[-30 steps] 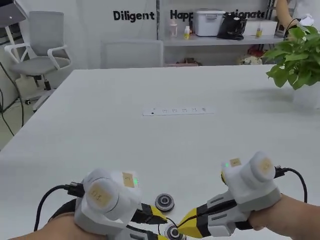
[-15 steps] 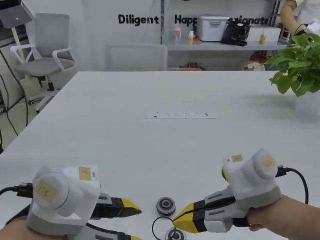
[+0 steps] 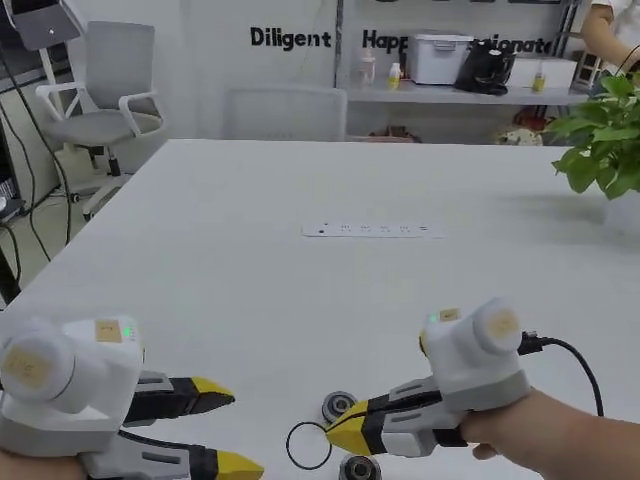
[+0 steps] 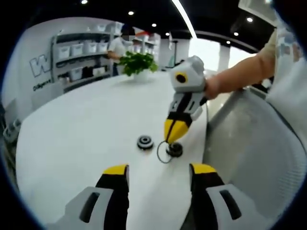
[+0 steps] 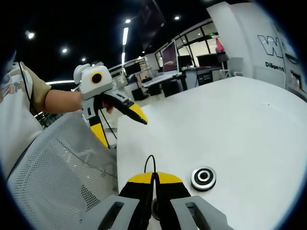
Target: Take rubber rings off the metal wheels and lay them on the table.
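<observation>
My right gripper (image 3: 343,432) is shut on a thin black rubber ring (image 3: 307,446), which loops out to the left of its yellow tips just above the table. In the right gripper view, that ring (image 5: 149,166) rises from the closed tips of the right gripper (image 5: 153,178). One metal wheel (image 3: 338,407) lies just behind the tips and a second wheel (image 3: 358,467) sits below them. My left gripper (image 3: 228,428) stands open at the near left, apart from the wheels. In the left gripper view, the open left gripper (image 4: 159,170) faces the ring (image 4: 160,153) and both wheels (image 4: 145,142).
A white table (image 3: 330,290) stretches ahead with a flat power strip (image 3: 372,230) at its middle. A potted plant (image 3: 605,150) stands at the far right. An office chair (image 3: 100,90) and shelves are beyond the table. A mesh chair back (image 5: 57,177) is at the near edge.
My left gripper has drawn back to the left, away from the wheels. The right gripper stays shut, and the ring now shows as a free loop beside its tips. The camera shifted slightly.
</observation>
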A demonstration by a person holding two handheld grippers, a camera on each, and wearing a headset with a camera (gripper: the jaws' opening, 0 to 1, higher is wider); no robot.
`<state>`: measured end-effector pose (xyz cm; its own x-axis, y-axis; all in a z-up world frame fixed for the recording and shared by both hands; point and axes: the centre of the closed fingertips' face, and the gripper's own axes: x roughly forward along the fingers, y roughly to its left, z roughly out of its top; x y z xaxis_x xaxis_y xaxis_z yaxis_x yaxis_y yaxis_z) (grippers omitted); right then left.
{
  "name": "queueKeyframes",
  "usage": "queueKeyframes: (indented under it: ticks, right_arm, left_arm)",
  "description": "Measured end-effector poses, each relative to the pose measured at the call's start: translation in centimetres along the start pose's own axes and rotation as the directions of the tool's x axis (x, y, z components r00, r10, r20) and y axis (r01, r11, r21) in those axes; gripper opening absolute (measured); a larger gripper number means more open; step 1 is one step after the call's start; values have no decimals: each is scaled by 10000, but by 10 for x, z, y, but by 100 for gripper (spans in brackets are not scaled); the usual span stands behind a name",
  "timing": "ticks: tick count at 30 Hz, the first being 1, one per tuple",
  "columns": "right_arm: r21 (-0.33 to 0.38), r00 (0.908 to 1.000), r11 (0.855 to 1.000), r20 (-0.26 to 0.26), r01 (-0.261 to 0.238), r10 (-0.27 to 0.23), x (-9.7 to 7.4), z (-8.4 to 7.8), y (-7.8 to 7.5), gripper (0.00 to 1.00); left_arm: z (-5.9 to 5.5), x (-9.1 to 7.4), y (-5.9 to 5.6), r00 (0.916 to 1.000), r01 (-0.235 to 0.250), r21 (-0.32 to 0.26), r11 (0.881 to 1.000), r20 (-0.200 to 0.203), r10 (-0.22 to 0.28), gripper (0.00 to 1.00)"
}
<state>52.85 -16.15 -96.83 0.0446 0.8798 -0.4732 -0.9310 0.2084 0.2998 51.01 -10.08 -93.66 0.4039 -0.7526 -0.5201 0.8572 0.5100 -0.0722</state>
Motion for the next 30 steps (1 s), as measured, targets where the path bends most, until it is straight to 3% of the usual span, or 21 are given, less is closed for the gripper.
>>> queueKeyframes:
  ticks: [10, 19, 30]
  right_arm:
    - [31, 9988, 9996, -410, 273, -272, 22, -11, -5, 0]
    - [-141, 9947, 9983, -854, 568, -578, 28, -22, -11, 0]
    - [-549, 9939, 9961, -826, 688, -732, 24, -21, -11, 21]
  left_arm:
    - [-9, -6, 3, 9997, -224, -191, 9996, -85, 223, 57]
    - [-14, -8, 5, 9995, -283, -287, 9992, -150, 279, 58]
    - [-15, -7, 7, 9994, -297, -351, 9989, -209, 290, 58]
